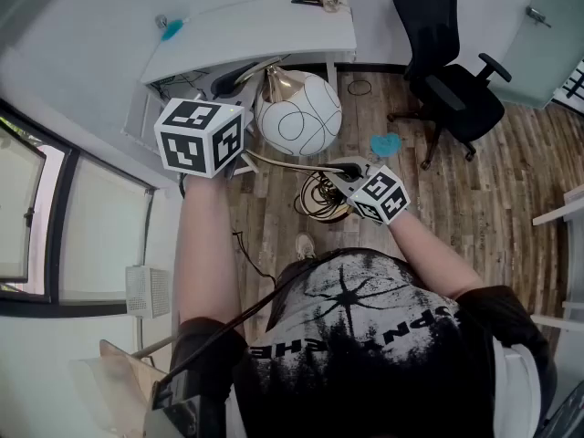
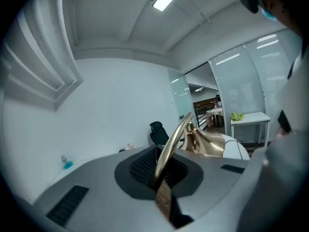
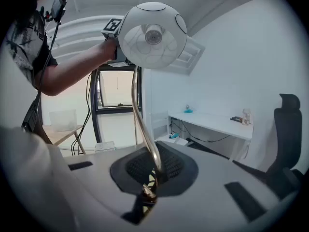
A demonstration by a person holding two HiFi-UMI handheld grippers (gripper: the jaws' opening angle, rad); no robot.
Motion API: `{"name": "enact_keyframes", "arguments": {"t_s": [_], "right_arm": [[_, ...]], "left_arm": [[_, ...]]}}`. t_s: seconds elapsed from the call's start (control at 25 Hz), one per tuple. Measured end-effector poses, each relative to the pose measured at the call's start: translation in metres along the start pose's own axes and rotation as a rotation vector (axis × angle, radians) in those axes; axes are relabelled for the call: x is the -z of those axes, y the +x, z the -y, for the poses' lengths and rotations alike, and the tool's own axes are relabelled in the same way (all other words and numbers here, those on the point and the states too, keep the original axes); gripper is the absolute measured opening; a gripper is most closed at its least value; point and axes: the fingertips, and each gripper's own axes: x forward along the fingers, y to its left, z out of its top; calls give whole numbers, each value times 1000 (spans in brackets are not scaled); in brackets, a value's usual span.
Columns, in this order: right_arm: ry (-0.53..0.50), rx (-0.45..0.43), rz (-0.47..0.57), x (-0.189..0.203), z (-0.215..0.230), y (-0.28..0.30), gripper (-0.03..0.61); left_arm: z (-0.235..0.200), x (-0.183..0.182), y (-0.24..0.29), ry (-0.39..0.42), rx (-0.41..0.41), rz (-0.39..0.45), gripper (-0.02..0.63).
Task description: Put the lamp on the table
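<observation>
Jaws of the left gripper are pinched together on the lamp's thin brass stem, which runs up out of the dark pads toward the brass neck and the white shade. The right gripper is likewise clamped narrow on the same stem, lower down. From there the rod curves upward to the round shade hanging overhead.

In the head view the left gripper is carried on a forearm stretched straight forward, its marker cube just beside the shade. The right gripper sits nearer the body on a bent arm, turned inward to the left.

Both hold the lamp in the air over the wooden floor. It is just short of the white table, not resting on it. A black chair stands well off to the right.
</observation>
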Motion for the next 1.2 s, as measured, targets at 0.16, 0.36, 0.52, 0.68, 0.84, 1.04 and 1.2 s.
{"name": "enact_keyframes", "arguments": {"t_s": [0.16, 0.36, 0.52, 0.68, 0.84, 1.04, 1.2], "right_arm": [[0, 1, 0, 3, -2, -4, 17], [6, -14, 3, 2, -4, -5, 17], [13, -17, 6, 5, -5, -8, 17], [10, -6, 10, 5, -2, -10, 17], [3, 4, 15, 5, 2, -11, 17], [-4, 7, 6, 6, 7, -11, 17], [4, 5, -2, 7, 10, -6, 17]], "left_arm": [[5, 1, -1, 0, -1, -2, 17], [6, -1, -2, 3, -2, -4, 17], [12, 0, -2, 7, -4, -8, 17], [15, -1, -1, 9, -4, -8, 17], [17, -3, 0, 14, -6, -4, 17], [15, -1, 2, 3, -13, -2, 17], [11, 2, 5, 5, -13, 2, 17]]}}
